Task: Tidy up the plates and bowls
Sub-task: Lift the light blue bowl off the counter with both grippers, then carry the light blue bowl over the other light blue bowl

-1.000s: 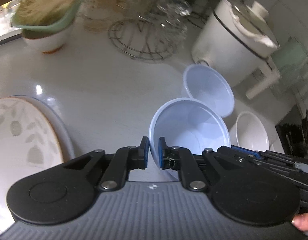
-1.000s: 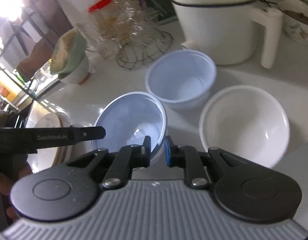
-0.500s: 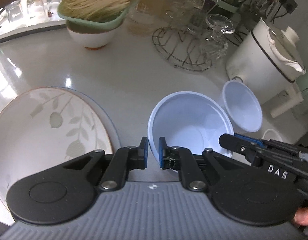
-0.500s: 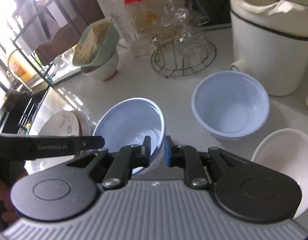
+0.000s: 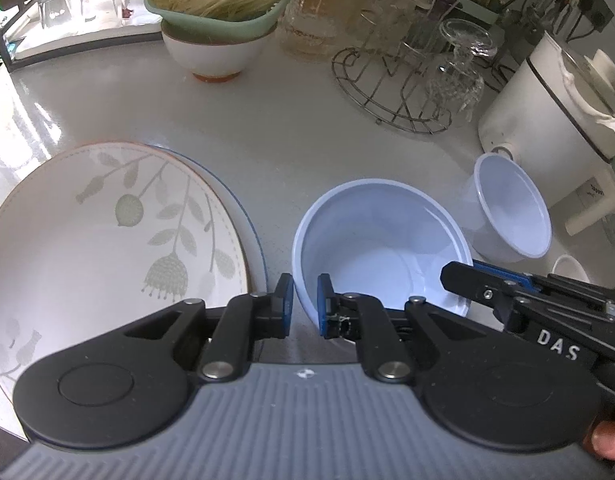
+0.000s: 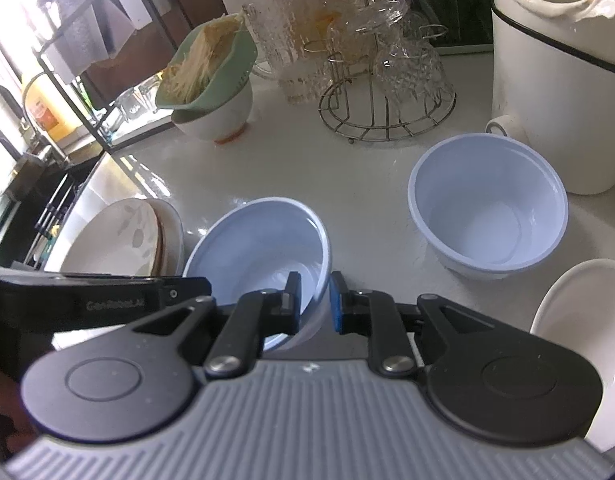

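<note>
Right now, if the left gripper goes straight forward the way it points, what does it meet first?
The left gripper is already clamped on the near rim of the pale blue bowl, so nothing lies ahead except, probably, that bowl's far wall.

left gripper (image 5: pixel 304 306) pinches blue bowl (image 5: pixel 381 248) rim | floral plate (image 5: pixel 107 236) just left

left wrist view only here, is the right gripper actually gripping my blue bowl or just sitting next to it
observer: gripping it. The right gripper has one finger inside and one outside the rim of the light blue bowl, across from where the left gripper pinches it.
operator: and the white sliver at my right edge
observer: that is a white bowl, upright, beside the second blue bowl.
</note>
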Action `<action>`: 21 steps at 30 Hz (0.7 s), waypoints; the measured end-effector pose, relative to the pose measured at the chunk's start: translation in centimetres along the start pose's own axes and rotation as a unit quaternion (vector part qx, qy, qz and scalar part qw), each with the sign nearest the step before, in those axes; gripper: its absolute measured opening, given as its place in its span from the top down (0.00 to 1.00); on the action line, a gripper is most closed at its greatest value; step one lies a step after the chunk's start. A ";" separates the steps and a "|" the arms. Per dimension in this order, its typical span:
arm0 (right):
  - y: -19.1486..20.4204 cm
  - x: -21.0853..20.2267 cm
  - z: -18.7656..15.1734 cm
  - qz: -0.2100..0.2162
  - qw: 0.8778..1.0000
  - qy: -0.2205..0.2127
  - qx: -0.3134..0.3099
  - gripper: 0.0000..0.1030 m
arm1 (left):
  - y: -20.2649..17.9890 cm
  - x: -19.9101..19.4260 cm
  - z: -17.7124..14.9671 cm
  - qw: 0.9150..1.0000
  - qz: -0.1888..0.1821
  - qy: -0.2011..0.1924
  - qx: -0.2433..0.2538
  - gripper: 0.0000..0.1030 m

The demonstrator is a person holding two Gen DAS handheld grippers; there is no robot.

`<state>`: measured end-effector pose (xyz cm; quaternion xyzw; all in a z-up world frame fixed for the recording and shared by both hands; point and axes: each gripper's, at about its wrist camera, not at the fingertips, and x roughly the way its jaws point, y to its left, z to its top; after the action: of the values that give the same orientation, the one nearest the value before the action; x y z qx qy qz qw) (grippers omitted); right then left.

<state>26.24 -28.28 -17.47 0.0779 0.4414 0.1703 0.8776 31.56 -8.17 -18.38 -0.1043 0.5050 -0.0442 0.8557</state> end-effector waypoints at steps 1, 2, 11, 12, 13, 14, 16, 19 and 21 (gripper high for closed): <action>0.1 -0.1 0.0 0.001 1.000 -0.002 0.000 0.82 | 0.1 -0.1 0.0 1.000 0.000 0.002 -0.002 0.85; 0.2 -0.3 0.1 -0.001 1.000 -0.005 -0.001 0.82 | 0.1 -0.2 0.0 1.000 -0.001 0.005 -0.006 0.80; 1.0 -4.0 0.6 -0.014 1.000 -0.028 -0.002 0.64 | -0.7 -4.4 -0.2 1.000 -0.009 -0.014 -0.008 0.63; 1.2 -4.6 0.6 -0.014 0.999 -0.030 -0.002 0.64 | -0.8 -5.0 -0.2 1.000 -0.009 -0.016 -0.008 0.63; 1.3 -5.1 0.6 -0.015 0.999 -0.033 -0.003 0.64 | -0.9 -5.6 -0.1 1.000 -0.010 -0.019 -0.008 0.63; 1.5 -5.8 0.7 -0.015 0.999 -0.035 -0.005 0.64 | -1.1 -6.2 -0.1 1.000 -0.011 -0.021 -0.008 0.63; 1.9 -7.0 0.8 -0.012 0.999 -0.041 -0.007 0.64 | -1.5 -7.5 0.0 1.000 -0.012 -0.027 -0.008 0.63; 2.3 -8.8 1.2 -0.012 0.998 -0.053 -0.011 0.64 | -2.3 -9.6 0.2 0.999 -0.012 -0.043 -0.002 0.63; 2.5 -10.1 1.4 -0.010 0.998 -0.066 -0.015 0.65 | -2.6 -11.2 0.2 0.998 -0.014 -0.056 -0.009 0.63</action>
<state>21.24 -29.64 -8.37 0.0715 0.3811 0.1624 0.9073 26.40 -8.67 -8.08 -0.1213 0.4548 -0.0461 0.8811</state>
